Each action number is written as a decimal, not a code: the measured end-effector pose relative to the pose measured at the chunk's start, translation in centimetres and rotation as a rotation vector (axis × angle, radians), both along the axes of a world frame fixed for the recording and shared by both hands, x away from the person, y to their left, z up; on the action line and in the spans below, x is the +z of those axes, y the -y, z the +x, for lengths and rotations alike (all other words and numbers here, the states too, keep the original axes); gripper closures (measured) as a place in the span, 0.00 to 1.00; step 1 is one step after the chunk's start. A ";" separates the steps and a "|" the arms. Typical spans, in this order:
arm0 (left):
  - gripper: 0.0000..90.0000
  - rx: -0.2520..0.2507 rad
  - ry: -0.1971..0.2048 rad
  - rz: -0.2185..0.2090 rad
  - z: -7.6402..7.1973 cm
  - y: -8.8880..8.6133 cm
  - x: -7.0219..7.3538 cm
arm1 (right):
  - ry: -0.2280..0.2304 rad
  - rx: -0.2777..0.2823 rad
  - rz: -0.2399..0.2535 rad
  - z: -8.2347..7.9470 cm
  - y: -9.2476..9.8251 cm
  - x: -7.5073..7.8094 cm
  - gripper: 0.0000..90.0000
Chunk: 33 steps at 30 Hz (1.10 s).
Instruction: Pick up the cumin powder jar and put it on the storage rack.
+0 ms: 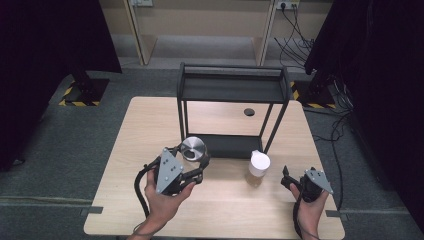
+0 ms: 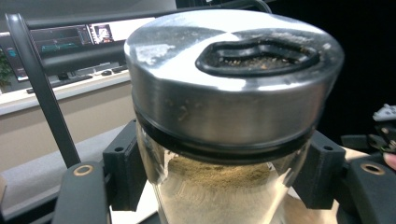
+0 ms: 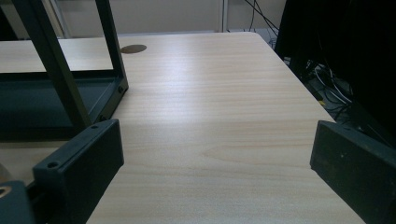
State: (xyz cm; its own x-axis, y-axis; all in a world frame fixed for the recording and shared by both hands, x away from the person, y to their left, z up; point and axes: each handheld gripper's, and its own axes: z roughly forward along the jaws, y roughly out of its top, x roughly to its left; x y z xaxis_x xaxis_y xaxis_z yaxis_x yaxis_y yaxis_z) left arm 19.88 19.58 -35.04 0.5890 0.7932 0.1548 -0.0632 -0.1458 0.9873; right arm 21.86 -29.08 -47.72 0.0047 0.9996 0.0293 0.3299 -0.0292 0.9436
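A glass jar with a steel lid [image 2: 233, 84] [image 1: 194, 148], part full of brown powder, sits between the jaws of my left gripper [image 2: 224, 182], whose pads press on its glass sides. In the high view the left gripper [image 1: 192, 156] holds this jar just in front of the black two-level rack [image 1: 232, 87]. A second jar with a white lid [image 1: 259, 162] stands on the table to the right of it. My right gripper [image 1: 288, 177] rests low near the table's front right; its jaws [image 3: 215, 149] stand wide apart with only bare wood between them.
The wooden table [image 1: 150, 130] has a round cable hole [image 1: 249, 112] behind the rack's lower shelf [image 3: 42, 102]. Cables lie on the floor past the table's right edge [image 3: 327, 93]. Dark curtains hang at both sides of the room.
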 end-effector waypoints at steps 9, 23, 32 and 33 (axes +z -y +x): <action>0.34 0.018 -0.002 0.000 1.9 0.2 1.7 | 0.000 0.001 0.002 0.0 0.1 0.0 0.03; 0.34 0.038 0.001 -0.004 3.6 0.3 4.7 | -0.001 0.004 0.001 0.0 0.1 0.0 0.03; 0.34 0.043 0.029 0.009 4.3 0.7 6.8 | 0.003 0.007 -0.010 0.0 -0.1 0.0 0.03; 0.34 0.043 0.029 0.007 4.4 0.7 7.0 | 0.002 0.008 -0.011 0.0 -0.1 0.0 0.03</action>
